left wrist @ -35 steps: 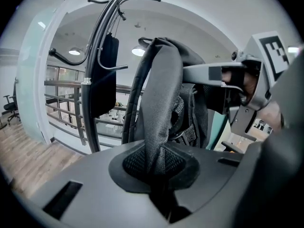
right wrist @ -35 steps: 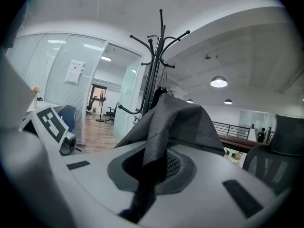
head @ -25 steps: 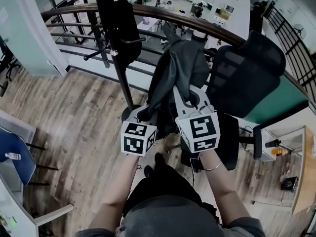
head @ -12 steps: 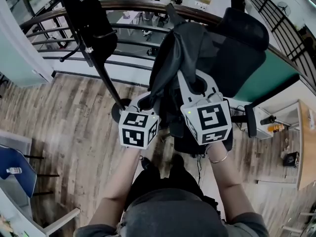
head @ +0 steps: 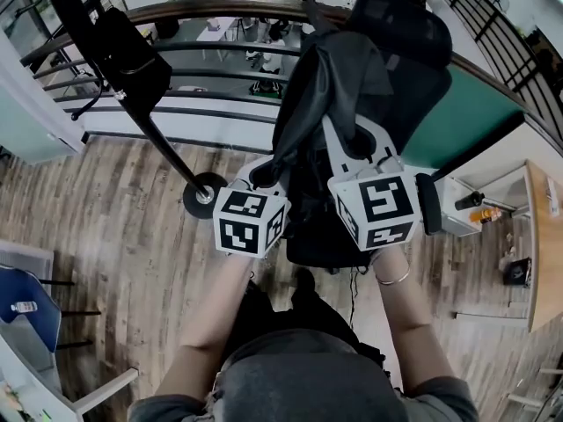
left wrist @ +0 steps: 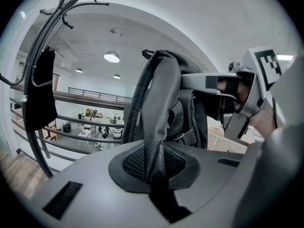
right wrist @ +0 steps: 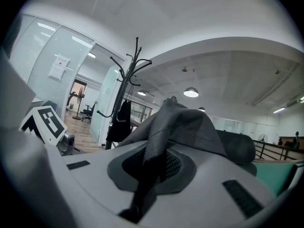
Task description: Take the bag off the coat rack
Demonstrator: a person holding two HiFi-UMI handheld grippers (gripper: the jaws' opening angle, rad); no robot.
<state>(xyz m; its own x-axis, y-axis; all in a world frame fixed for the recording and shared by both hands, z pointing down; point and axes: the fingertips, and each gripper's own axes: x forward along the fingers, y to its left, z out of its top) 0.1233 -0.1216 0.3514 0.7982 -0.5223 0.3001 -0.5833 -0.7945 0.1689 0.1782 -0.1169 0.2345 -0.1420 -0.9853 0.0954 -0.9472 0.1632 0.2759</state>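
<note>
A dark grey bag (head: 327, 76) hangs in the air between my two grippers, off the black coat rack (head: 148, 120), which stands to the left. My left gripper (head: 264, 176) is shut on a mesh strap (left wrist: 158, 127) of the bag. My right gripper (head: 356, 141) is shut on the bag's fabric (right wrist: 183, 125). In the left gripper view the bag (left wrist: 161, 87) hangs right ahead, with the right gripper (left wrist: 242, 96) beyond it. The right gripper view shows the coat rack (right wrist: 126, 84) behind the bag. The bag's lower part is hidden behind the grippers.
A black garment (head: 132, 55) still hangs on the rack, whose round base (head: 204, 197) rests on the wood floor. A black office chair (head: 406, 38) stands right behind the bag. A curved railing (head: 220, 9) runs across the back. A desk edge (head: 538, 236) is at right.
Both grippers have carried the bag rightward, away from the coat rack and over toward the office chair. The rack now stands farther left in the head view. Both grips are unchanged.
</note>
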